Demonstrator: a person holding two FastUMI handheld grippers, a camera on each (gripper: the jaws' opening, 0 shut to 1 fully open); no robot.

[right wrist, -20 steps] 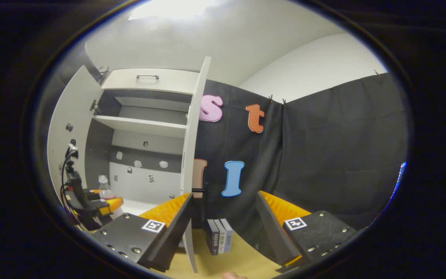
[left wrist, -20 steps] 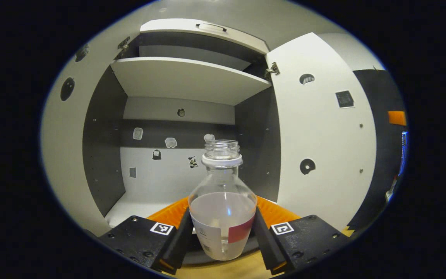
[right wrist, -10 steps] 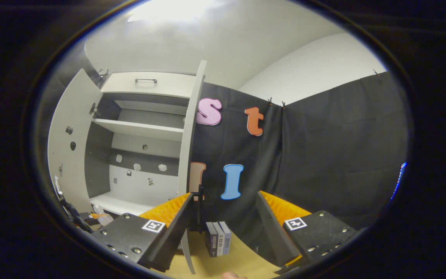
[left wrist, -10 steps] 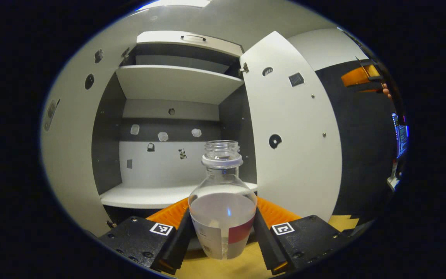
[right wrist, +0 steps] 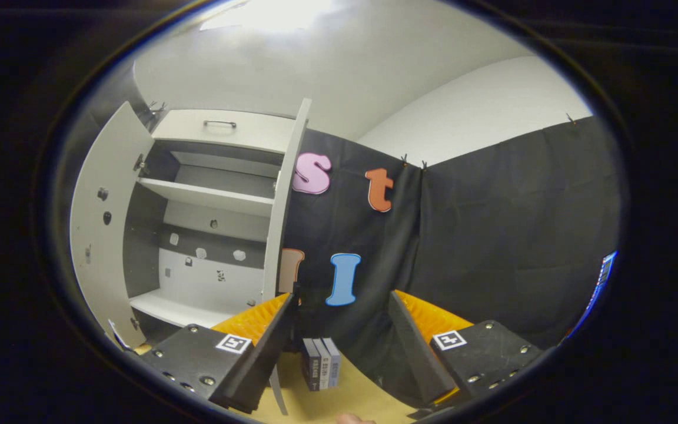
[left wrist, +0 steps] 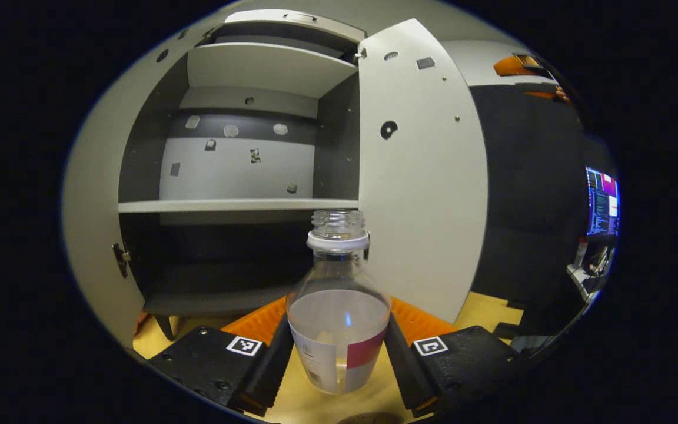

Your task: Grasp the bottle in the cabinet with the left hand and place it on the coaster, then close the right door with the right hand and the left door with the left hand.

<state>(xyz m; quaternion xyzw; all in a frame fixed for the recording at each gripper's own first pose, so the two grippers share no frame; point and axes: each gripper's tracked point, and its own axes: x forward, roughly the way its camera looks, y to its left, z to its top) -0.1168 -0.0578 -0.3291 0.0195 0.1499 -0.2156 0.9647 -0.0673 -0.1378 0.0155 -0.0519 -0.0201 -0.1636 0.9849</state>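
Two gripper-mounted fisheye views, both facing the open cabinet.

Left gripper view: low over the wooden surface, close to the cabinet front, facing straight in between the open doors, level with the lower shelf. Right gripper view: farther back and off to the right, angled upward, with cabinet at far left and black cloth wall ahead. Shared: cabinet interior, shelves, right door.

Your clear bottle carries a white-and-red label and a white neck ring. At ten o'clock, the cabinet shows white doors, dark grey walls, white shelves. The tabletop is yellow.
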